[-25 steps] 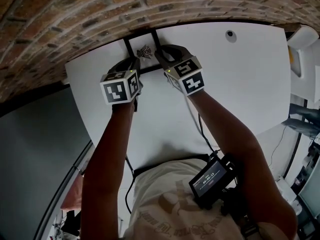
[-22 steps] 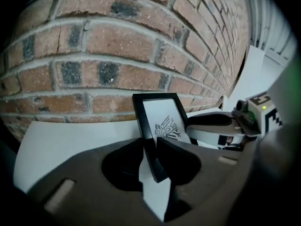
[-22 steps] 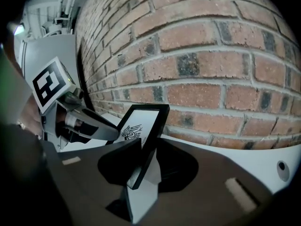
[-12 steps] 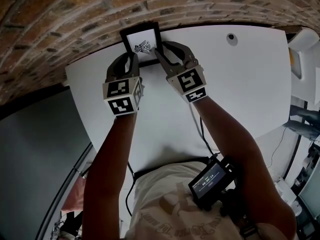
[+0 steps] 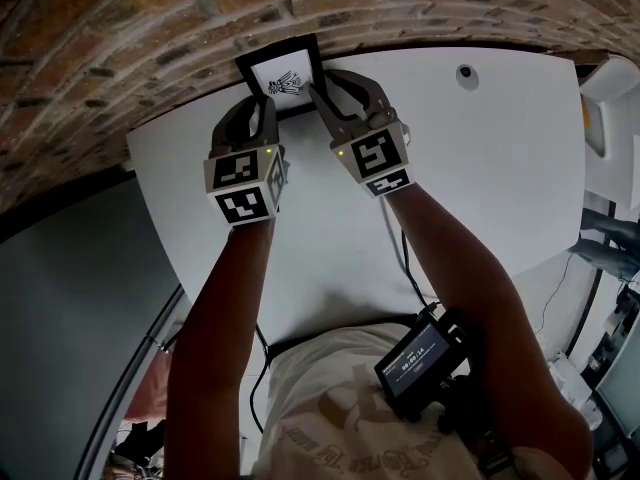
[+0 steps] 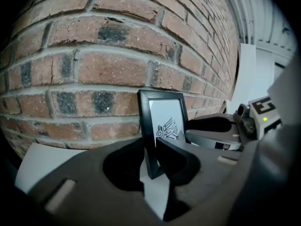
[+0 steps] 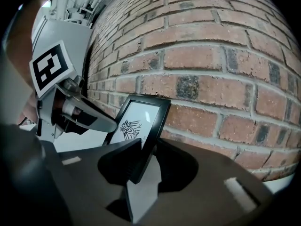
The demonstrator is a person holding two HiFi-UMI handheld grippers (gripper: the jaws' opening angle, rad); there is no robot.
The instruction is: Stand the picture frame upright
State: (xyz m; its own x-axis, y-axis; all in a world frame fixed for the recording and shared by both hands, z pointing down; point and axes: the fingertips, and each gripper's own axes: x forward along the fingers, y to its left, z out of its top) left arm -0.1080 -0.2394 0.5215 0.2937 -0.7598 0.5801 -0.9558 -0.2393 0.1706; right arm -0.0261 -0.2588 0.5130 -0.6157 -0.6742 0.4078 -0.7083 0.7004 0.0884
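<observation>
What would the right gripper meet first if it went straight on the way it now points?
The black picture frame, whose edge already stands between the fingers of the right gripper; straight behind it, probably close, is the red brick wall.

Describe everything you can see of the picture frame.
The picture frame is a slim black rectangle, portrait, around a white sheet with a small black bird-like drawing. It stands nearly upright, face toward the person, close before the brick wall at the far edge of the white table. The left tongs, which have just been closing, pinch its left edge; the right tongs pinch its right edge.
</observation>
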